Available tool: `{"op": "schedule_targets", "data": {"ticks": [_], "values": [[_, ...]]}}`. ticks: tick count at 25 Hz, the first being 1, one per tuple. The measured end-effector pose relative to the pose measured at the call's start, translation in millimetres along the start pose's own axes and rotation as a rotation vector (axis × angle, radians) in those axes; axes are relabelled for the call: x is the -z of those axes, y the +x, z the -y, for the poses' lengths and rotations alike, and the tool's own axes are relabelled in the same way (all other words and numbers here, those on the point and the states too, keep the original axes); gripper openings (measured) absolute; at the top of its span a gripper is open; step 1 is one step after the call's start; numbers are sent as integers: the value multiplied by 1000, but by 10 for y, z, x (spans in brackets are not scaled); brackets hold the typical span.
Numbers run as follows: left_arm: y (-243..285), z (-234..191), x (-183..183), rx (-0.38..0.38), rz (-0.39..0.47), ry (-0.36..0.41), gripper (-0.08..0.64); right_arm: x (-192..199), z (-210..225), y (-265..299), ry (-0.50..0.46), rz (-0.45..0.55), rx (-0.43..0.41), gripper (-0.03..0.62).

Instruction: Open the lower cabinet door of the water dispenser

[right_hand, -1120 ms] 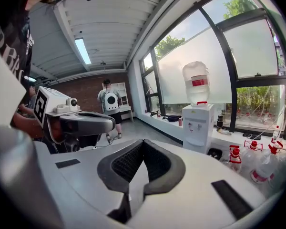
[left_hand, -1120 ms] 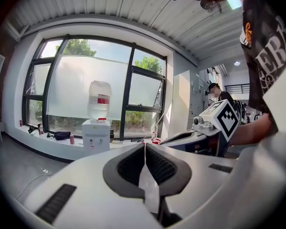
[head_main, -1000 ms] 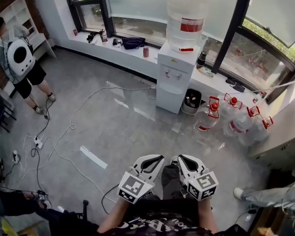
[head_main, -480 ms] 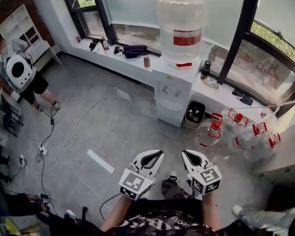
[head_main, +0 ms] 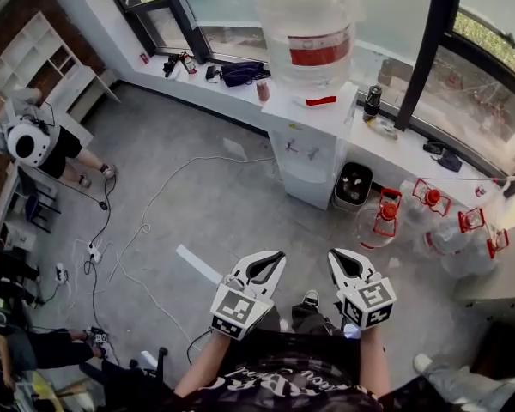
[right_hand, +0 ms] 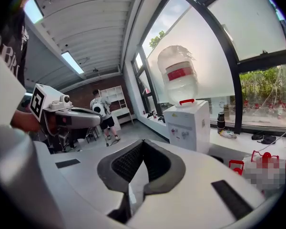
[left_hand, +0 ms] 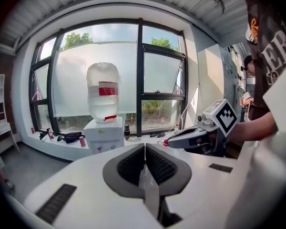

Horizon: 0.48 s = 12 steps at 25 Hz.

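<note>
Lower cabinet door point(head_main: 306, 184) of water dispenser point(head_main: 319, 118): far, well apart. Left tongs point(head_main: 275, 258), right tongs point(head_main: 334, 258) fully closed, empty. Risk: closed tips may skid off the door edge; spare bottles point(head_main: 429, 221) crowd the right.

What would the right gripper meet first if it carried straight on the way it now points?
Nothing near: the shut right gripper aims toward the water dispenser across open floor. Tilted slightly down, it would probably meet the floor before the dispenser, though depth is unclear.
</note>
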<state>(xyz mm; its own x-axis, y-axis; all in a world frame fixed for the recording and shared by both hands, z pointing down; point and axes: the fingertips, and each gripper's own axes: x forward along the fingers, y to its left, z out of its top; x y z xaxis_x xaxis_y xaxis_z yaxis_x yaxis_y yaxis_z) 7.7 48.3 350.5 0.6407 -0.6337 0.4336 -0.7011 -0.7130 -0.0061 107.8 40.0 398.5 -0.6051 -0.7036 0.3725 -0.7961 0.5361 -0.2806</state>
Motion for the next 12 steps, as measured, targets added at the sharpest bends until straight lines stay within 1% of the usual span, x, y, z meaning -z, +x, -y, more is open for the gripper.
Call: {"op": "schedule_targets", "data": {"ticks": [5, 9, 12], "values": [[253, 30, -52, 46, -27, 29, 20, 60, 236, -12, 40, 2, 39, 14], [491, 44, -45, 112, -51, 55, 20, 169, 477, 20, 74, -11, 96, 14], [656, -11, -49, 172, -56, 37, 20, 214, 624, 80, 101, -15, 141, 14]]}}
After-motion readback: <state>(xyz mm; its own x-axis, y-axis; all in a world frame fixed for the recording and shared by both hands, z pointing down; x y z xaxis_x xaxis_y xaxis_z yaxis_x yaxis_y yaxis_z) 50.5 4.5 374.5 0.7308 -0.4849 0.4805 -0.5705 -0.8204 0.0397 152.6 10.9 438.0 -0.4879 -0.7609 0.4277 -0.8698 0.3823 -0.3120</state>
